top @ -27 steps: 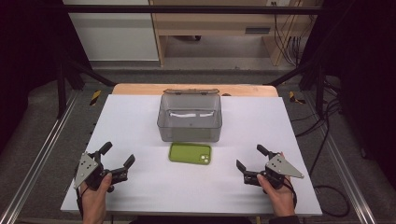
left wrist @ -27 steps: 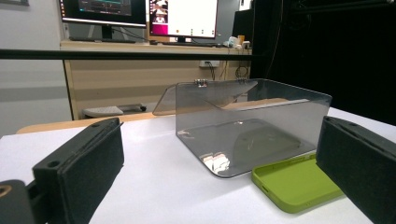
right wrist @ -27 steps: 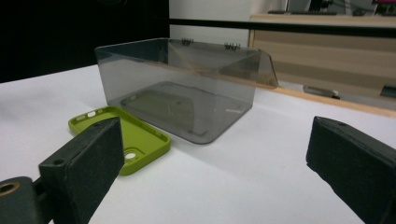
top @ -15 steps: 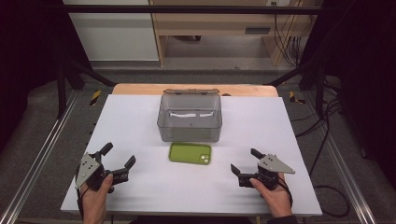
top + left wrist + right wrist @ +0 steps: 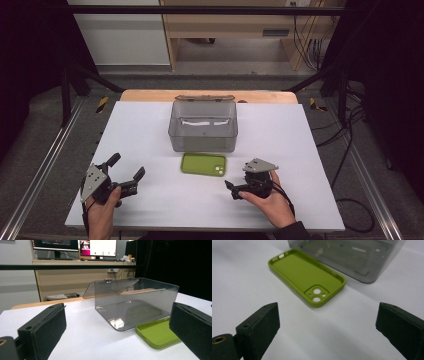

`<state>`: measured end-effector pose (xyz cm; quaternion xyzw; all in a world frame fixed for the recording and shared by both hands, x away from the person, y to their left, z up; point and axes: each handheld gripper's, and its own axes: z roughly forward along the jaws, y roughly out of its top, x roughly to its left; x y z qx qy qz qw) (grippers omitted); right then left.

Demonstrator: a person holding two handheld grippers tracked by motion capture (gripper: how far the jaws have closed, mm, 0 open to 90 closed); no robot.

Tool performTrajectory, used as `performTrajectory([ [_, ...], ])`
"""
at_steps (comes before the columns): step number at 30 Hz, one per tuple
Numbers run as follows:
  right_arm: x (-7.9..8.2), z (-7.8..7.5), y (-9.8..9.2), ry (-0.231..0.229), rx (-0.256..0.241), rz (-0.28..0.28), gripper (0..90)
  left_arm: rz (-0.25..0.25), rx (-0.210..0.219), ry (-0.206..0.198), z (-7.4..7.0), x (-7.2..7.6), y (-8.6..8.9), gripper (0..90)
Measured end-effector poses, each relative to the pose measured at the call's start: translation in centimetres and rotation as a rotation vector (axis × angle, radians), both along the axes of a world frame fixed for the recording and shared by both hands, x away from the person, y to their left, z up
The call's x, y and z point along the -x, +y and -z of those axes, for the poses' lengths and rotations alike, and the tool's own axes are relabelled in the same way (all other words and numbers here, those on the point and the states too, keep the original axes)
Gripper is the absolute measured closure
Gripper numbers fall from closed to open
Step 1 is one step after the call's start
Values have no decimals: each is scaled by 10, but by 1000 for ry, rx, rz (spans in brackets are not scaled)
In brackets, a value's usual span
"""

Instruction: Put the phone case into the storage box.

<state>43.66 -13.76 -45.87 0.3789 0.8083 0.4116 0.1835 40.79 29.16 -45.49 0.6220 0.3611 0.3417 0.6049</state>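
Right gripper [image 5: 235, 189] is closing in on the green case [image 5: 203, 163], jaws wide, empty. Left gripper [image 5: 127, 172] is idling, wide, empty. Next: straddle case's edge, pinch.

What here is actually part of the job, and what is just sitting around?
Part of the job:
- green phone case, lying open side up
- right gripper, open, aimed at the case
- clear grey box, lid open, right behind the case
- left gripper, open, off to the side

Just around:
- monitors on the desk behind
- cables on the floor
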Motion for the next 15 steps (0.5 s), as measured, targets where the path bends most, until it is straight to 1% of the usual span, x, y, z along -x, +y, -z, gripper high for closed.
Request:
performTrajectory([
  [1,-4,-1,6,13,47,-3,69,0,-2,0,0,0,0,7],
  [2,-4,-1,6,13,47,-3,69,0,-3,-1,0,0,0,7],
  [3,-8,-4,11,36,69,-11,81,1,-3,-1,0,0,-1,7],
  [4,-8,-4,11,36,69,-11,81,1,-3,-1,0,0,-1,7],
  [5,-12,-7,16,49,79,-25,108,2,-4,1,0,-1,-1,7],
  [6,-12,-7,16,49,79,-25,108,2,-4,1,0,-1,-1,7],
  [9,-16,-12,21,68,88,-52,156,5,-9,5,1,-1,-1,7],
  [11,-19,-15,25,75,96,-71,233,5,-12,4,1,-1,-2,7],
  [12,-20,-17,27,79,100,-81,255,6,-13,4,1,-1,-2,7],
  [14,-23,-19,30,93,99,-98,347,9,-13,2,1,-1,-2,7],
  [15,-24,-19,32,99,101,-111,374,12,-12,2,1,-1,-2,7],
])
